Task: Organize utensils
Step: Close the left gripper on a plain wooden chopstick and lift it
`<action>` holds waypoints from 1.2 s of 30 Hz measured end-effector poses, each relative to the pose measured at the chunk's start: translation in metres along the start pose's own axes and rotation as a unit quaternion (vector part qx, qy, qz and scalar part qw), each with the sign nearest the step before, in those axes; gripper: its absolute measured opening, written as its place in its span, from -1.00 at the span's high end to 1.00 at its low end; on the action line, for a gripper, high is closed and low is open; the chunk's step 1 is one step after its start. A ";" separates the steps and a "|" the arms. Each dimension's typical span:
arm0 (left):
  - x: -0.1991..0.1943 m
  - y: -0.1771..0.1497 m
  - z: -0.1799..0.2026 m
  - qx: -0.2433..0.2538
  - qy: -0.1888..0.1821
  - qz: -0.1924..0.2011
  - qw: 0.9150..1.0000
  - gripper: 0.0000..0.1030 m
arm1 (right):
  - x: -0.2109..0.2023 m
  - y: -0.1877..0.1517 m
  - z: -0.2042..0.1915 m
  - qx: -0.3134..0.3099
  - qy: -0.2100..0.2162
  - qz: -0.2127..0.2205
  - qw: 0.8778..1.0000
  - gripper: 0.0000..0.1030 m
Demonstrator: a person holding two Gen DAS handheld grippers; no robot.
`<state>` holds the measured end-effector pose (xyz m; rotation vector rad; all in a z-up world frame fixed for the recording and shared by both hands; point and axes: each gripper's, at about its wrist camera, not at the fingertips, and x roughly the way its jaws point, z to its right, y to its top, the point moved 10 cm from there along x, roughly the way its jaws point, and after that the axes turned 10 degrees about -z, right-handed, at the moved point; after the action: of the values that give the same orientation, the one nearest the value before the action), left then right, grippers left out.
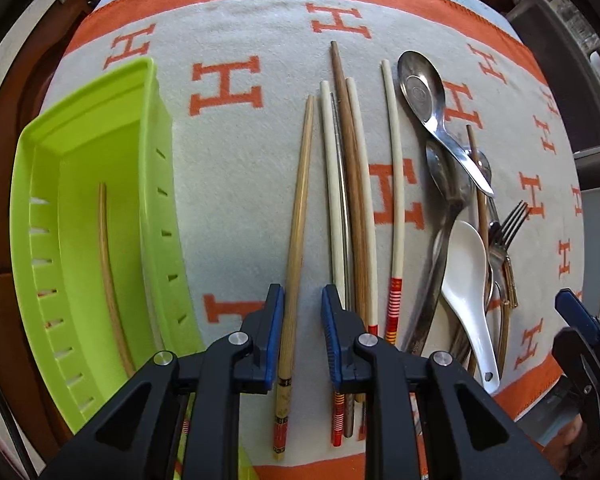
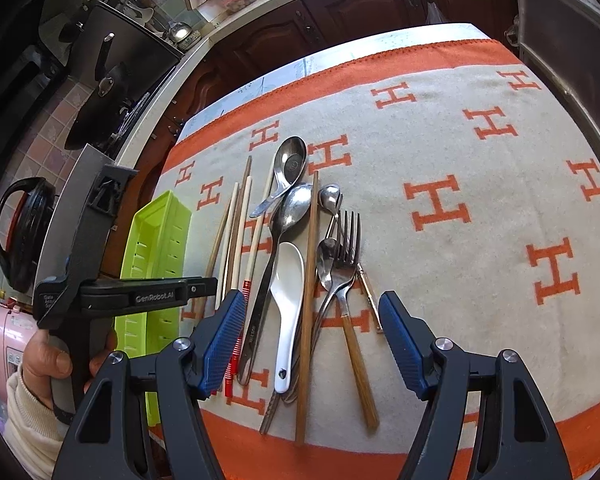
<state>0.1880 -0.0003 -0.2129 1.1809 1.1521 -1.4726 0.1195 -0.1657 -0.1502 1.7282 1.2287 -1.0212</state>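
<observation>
The left tongs point(image 1: 300, 334) stand slightly parted around a tan bamboo chopstick point(image 1: 298, 216) lying on the orange-lettered cream cloth point(image 1: 236, 184) beside the lime-green plastic tray point(image 1: 100, 152), while the right tongs point(image 2: 312, 340) hover wide open over the spoons and forks.

The cloth point(image 2: 480, 168) spread over the surface carries a repeated pattern of large orange "H" letters on a pale ground. In the right wrist view, the black body of the left gripper point(image 2: 148, 294) bears the raised wording "GenRobot.AI". Small markings on one chopstick point(image 1: 284, 392) handle and on a steel spoon point(image 2: 260, 312) handle are too small to read.
</observation>
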 end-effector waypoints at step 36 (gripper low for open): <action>-0.041 -0.066 0.009 -0.017 -0.054 0.125 0.991 0.92 | 0.016 -0.024 -0.011 -0.009 0.006 -0.027 1.000 -0.31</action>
<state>0.1276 0.0056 -0.1635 1.1623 0.9174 -1.3042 0.1015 -0.1447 -0.1637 1.6979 1.2947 -1.0296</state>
